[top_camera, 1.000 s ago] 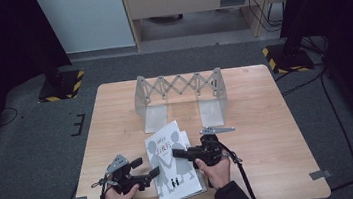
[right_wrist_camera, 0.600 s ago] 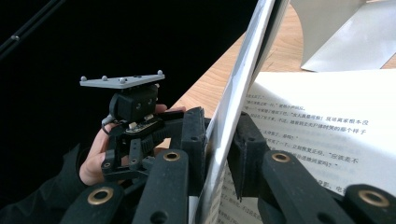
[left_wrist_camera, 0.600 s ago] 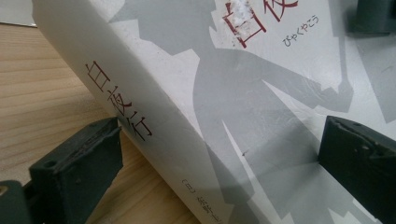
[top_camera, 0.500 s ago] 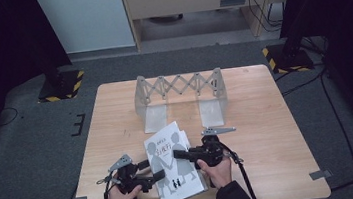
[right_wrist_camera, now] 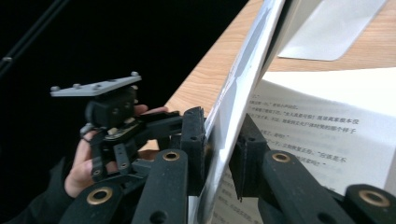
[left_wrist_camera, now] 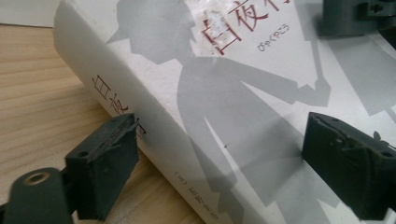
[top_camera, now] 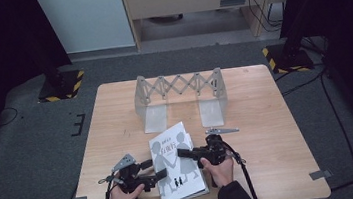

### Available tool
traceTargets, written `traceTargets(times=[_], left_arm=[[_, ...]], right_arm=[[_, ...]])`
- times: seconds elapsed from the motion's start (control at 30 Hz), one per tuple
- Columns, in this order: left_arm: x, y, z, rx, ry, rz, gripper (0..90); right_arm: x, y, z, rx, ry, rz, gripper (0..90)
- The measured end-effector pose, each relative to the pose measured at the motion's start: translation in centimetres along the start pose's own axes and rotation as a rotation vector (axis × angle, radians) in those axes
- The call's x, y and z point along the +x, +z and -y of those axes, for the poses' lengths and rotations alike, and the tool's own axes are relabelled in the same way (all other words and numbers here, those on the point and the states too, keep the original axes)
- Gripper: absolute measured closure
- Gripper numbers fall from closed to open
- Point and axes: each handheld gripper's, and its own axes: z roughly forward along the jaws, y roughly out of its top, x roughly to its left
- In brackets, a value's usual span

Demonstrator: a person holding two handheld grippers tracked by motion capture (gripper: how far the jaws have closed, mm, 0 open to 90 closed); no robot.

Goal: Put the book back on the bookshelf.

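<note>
A white book (top_camera: pixel 180 172) with grey silhouettes on its cover (left_wrist_camera: pixel 224 84) lies near the table's front edge. My right gripper (top_camera: pixel 181 153) is shut on the front cover (right_wrist_camera: pixel 238 93) and holds it tilted up off the printed pages (right_wrist_camera: pixel 317 130); its jaws (right_wrist_camera: pixel 222 140) pinch the sheet. My left gripper (top_camera: pixel 155 169) sits at the book's left edge, jaws open around the spine (left_wrist_camera: pixel 116 93). One pad is at the spine and the other is over the cover, and they have just been closing with the book between them.
A grey expanding scissor rack (top_camera: pixel 178 86) stands upright at the table's far middle. The wooden table (top_camera: pixel 267 119) has bare room to the right and left of the book. Dark floor surrounds it.
The left gripper has crept slightly right toward the book's spine. The right gripper and the book keep their place.
</note>
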Motion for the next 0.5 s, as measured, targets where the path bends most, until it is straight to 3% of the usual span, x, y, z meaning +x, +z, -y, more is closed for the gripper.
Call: traceTargets(times=[0.2, 0.3, 0.43, 0.5], left_arm=[[0.4, -0.6, 0.0, -0.020, -0.014, 0.020, 0.5], [0.6, -0.5, 0.1, -0.022, -0.042, 0.053, 0.0], [0.7, -0.2, 0.2, -0.008, -0.046, 0.109, 0.0], [0.8, 0.4, 0.2, 0.001, -0.090, 0.149, 0.0]], right_arm=[[1.4, -0.2, -0.7, -0.019, -0.052, -0.080, 77.3], [1.9, -0.5, -0.9, -0.029, -0.085, -0.108, 77.3], [1.7, -0.6, -0.7, -0.023, -0.091, -0.138, 77.3], [1.6, -0.3, -0.8, -0.005, -0.089, -0.143, 77.3]])
